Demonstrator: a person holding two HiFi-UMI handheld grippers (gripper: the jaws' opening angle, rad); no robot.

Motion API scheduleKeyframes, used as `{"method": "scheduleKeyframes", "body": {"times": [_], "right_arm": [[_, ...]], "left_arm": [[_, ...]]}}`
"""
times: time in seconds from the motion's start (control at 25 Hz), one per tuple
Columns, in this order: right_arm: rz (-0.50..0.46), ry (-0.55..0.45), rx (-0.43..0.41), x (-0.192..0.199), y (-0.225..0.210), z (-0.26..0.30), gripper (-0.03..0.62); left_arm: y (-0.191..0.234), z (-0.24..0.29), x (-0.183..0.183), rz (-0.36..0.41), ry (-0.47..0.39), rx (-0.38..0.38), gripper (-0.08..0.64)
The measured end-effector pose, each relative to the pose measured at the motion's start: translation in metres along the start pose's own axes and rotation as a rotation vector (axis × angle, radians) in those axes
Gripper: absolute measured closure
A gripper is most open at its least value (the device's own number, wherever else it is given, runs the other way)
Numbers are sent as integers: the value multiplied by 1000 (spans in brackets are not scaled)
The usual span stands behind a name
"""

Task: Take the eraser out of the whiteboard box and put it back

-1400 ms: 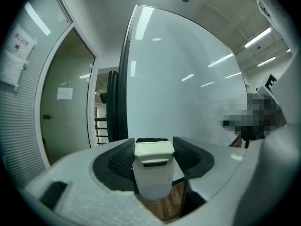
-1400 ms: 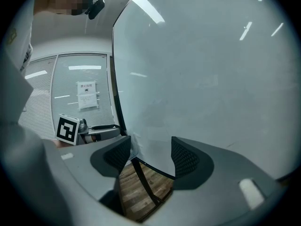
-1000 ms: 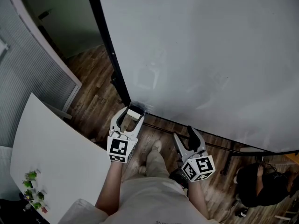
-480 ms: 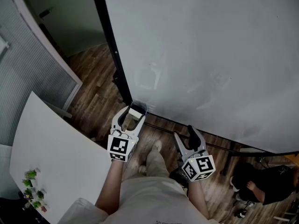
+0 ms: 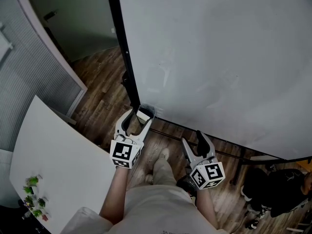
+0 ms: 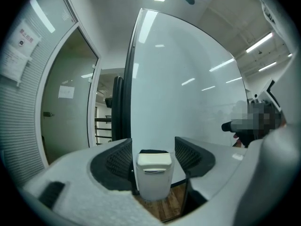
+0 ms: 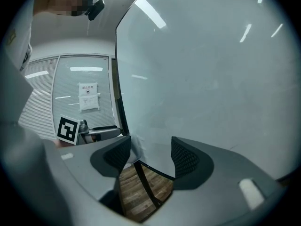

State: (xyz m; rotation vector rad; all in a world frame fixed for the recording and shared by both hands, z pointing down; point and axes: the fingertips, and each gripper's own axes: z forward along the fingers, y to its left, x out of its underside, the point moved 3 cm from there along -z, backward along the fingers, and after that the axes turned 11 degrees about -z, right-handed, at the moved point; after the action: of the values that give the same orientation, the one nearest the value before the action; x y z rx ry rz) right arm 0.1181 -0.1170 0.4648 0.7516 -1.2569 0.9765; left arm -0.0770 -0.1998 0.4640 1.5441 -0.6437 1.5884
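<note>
The white eraser (image 6: 153, 160) with its black felt back stands upright in the small clear whiteboard box (image 6: 153, 188), which hangs at the lower left corner of the whiteboard (image 5: 219, 57). In the head view the box (image 5: 146, 114) lies between the fingers of my left gripper (image 5: 138, 118). Its jaws are opening and straddle the eraser; a gap shows beside the right pad, and the pads do not press on it. My right gripper (image 5: 194, 140) hangs open and empty to the right, below the board's bottom edge. The right gripper (image 7: 150, 155) looks at the board's lower rail.
A black post (image 5: 124, 57) frames the whiteboard's left edge. A white table (image 5: 53, 155) with small plants lies at the lower left. A glass partition with blinds (image 5: 34, 77) stands at left. A person (image 5: 278, 189) is at the lower right on the wooden floor.
My left gripper stays at the box with the eraser between its jaws. The right gripper has not moved. The person at the lower right has shifted.
</note>
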Motion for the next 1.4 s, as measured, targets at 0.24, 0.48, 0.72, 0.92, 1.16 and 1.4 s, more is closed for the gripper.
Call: {"method": "scheduleKeyframes", "body": {"times": [0.24, 0.48, 0.72, 0.92, 1.16, 1.4], "right_arm": [[-20, -12, 0, -5, 8, -6, 319], [-27, -38, 2, -10, 17, -16, 344], [-34, -56, -10, -16, 26, -25, 425], [-50, -63, 6, -21, 29, -32, 481], [-78, -61, 29, -28, 28, -40, 580], [-65, -66, 33, -28, 26, -42, 580]], "left_arm": [[-17, -13, -12, 52, -11, 51, 291], [-47, -30, -13, 42, -16, 133, 400], [-69, -42, -14, 7, -6, 206, 509], [-73, -50, -16, -10, -7, 210, 555], [-76, -57, -19, -44, -16, 210, 555], [-73, -60, -22, -49, -10, 214, 555]]}}
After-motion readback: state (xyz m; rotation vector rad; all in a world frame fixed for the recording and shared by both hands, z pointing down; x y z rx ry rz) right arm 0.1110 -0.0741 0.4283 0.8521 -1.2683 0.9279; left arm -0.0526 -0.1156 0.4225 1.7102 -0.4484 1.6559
